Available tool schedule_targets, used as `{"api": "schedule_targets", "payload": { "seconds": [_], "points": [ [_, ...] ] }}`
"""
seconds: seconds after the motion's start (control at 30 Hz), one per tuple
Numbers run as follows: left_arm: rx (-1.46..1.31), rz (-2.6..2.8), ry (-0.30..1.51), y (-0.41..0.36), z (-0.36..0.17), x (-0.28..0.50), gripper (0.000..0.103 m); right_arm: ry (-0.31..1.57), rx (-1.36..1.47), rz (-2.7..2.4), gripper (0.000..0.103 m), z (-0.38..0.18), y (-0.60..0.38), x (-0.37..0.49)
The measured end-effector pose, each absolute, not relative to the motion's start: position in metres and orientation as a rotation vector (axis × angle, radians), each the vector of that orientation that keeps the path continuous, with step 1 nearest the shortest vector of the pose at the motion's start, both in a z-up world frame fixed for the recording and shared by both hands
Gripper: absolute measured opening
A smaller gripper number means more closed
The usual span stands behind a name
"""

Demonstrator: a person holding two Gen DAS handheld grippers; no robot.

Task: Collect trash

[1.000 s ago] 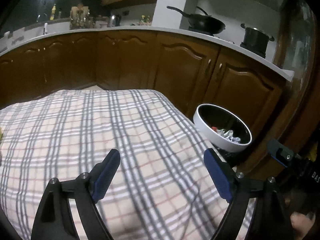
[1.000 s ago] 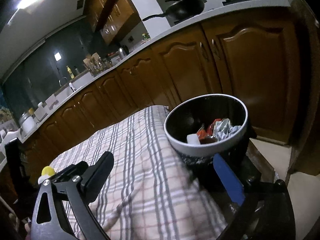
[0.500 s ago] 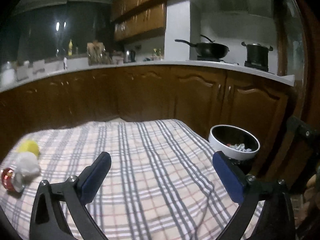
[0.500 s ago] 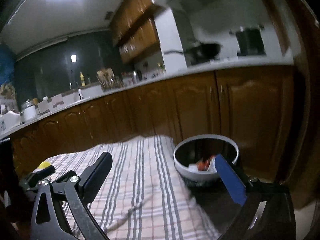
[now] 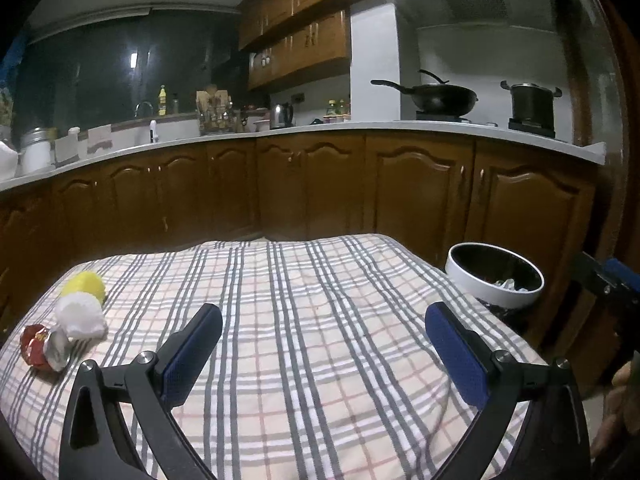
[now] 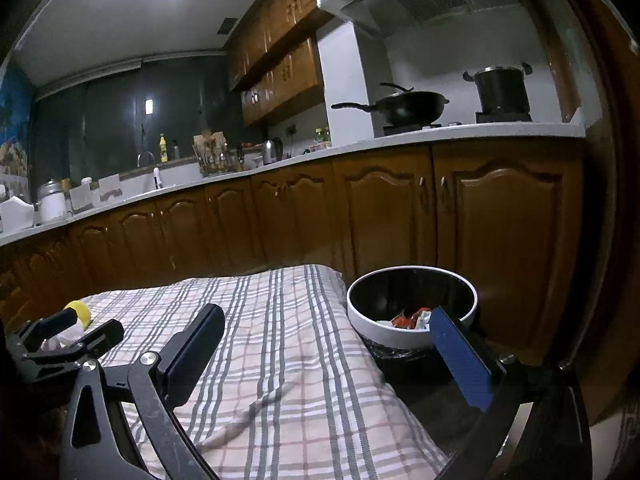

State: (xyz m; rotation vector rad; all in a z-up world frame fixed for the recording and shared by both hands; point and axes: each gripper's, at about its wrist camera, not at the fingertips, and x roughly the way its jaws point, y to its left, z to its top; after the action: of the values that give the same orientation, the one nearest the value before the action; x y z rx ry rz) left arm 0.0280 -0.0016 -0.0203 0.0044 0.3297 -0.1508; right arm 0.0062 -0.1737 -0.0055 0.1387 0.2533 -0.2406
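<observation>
- Left hand-held gripper (image 5: pixel 322 346): jaws spread wide, having just been opening; nothing lies between them. It hangs above the near half of the table (image 5: pixel 320 360), pointing slightly downward.
- Right hand-held gripper (image 6: pixel 328 344): jaws spread wide, with nothing gripped. Its left finger is over the checked cloth; its right finger (image 6: pixel 460 360) overlaps the near rim of the trash bin in the right wrist view, and contact cannot be told.
- In the right wrist view the left hand-held gripper appears at the left edge, in front of the trash items on the table.
- Table: covered by a plaid cloth of grey, white and pink stripes.
- Trash on the table, far left side in the left wrist view, well apart from both grippers:
  - yellow ball-shaped item (image 5: pixel 83 283), furthest back;
  - white crumpled wad (image 5: pixel 80 316), just in front of the yellow item and touching it;
  - red and silver wrapper (image 5: pixel 42 347), nearest the left edge, just beside the white wad.
- Trash bin (image 5: pixel 495 276): round, white rim, black inside, standing just beside the right edge of the table, lower than the tabletop. It holds crumpled red, orange and white scraps (image 6: pixel 408 317).
- Background: brown kitchen cabinets (image 5: pixel 416 192) under a pale worktop, with a wok (image 5: pixel 440 96) and a pot (image 5: pixel 532 106) on the hob.
</observation>
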Motion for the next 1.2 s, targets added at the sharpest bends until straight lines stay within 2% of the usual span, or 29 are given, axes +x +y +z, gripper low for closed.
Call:
{"api": "schedule_targets", "payload": {
  "seconds": [1.2],
  "points": [
    [0.022,-0.147,0.305,0.005,-0.0287,0.0336,0.102,0.231,0.131,-0.252,0.103,-0.0088,-0.1737,-0.0014]
  ]
}}
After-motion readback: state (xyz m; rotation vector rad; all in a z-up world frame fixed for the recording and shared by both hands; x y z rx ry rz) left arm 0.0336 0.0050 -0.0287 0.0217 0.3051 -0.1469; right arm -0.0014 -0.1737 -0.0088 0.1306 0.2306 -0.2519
